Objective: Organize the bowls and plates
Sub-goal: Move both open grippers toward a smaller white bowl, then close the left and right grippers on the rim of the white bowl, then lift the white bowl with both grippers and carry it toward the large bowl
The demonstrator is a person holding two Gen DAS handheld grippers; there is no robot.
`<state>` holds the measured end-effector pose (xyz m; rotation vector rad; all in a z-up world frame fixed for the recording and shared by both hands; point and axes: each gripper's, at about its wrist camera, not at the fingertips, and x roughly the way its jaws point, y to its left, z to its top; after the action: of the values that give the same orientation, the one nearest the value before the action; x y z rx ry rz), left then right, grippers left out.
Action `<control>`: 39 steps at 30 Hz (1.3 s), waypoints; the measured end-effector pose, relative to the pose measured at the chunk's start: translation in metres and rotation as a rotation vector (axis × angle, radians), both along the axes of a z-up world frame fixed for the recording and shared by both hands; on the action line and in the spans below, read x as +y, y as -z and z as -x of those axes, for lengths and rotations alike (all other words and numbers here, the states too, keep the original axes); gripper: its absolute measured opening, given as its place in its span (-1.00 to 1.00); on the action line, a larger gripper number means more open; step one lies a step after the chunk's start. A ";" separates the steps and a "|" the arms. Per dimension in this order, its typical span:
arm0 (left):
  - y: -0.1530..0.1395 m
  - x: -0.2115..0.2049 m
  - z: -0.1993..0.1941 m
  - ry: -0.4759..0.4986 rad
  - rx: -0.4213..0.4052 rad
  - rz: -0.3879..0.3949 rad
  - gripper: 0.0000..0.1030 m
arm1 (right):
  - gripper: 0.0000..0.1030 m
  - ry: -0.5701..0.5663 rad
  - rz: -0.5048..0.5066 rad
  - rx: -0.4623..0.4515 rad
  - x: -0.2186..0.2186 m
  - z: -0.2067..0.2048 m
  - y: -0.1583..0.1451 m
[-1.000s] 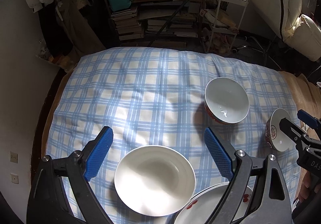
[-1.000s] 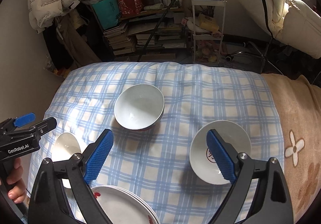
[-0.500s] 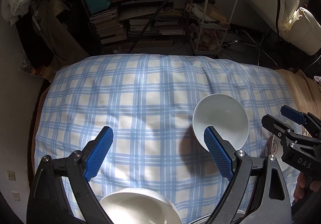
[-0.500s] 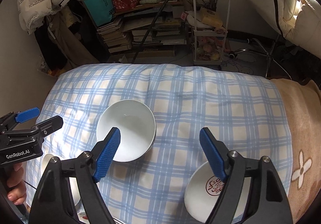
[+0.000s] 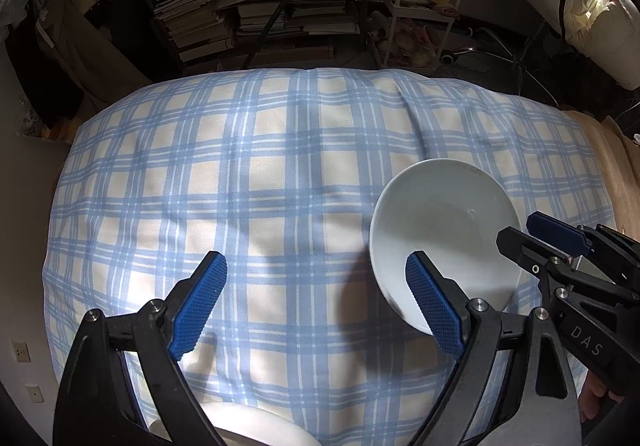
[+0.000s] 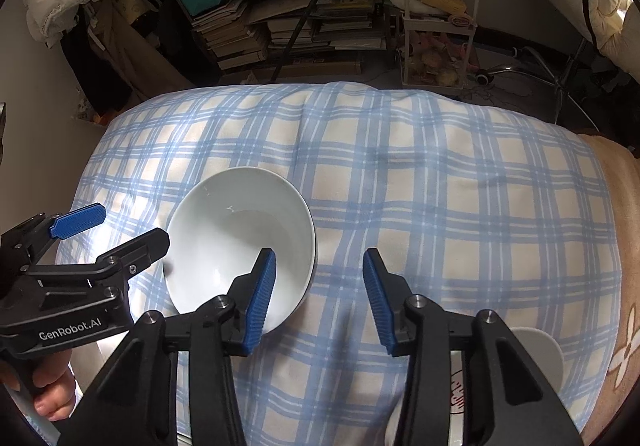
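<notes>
A plain white bowl point(image 5: 444, 230) point(image 6: 240, 242) sits on the blue checked cloth point(image 5: 260, 186). My right gripper point(image 6: 320, 286) hovers over the bowl's right rim, its left finger inside the bowl and its right finger outside. Its jaws are closing with the rim between them, but the pads do not press on it. It also shows in the left wrist view as the right gripper point(image 5: 536, 242). My left gripper point(image 5: 316, 302) point(image 6: 120, 230) is beside the bowl's left rim. Its jaws are wide and closing slightly, with only cloth between them.
Another white bowl point(image 5: 256, 430) peeks in at the bottom edge, and a bowl with a red mark point(image 6: 536, 350) lies at the lower right. A tan blanket point(image 6: 624, 286) borders the cloth on the right. Stacked books and a white trolley stand beyond the far edge.
Both grippers have come forward and down towards the plain bowl. The right jaws have narrowed around its rim. The near bowl and the plates have slid out at the bottom.
</notes>
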<state>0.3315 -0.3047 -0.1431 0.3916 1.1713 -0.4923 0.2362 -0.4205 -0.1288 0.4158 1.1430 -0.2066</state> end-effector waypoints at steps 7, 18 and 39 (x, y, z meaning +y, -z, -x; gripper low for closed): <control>0.019 -0.005 -0.002 -0.021 0.136 0.100 -0.60 | -0.77 -0.013 -0.049 0.030 0.003 0.000 0.013; 0.009 0.004 0.018 -0.035 0.117 0.076 -0.85 | -0.81 -0.025 -0.026 0.002 0.019 0.008 -0.005; -0.091 0.067 0.080 -0.041 -0.026 0.118 -0.84 | -0.82 -0.050 0.009 -0.164 0.084 0.059 -0.094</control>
<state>0.2515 -0.2373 -0.0522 0.2709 1.1170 -0.5166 0.1769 -0.3369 -0.0346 0.3884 0.9900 -0.1317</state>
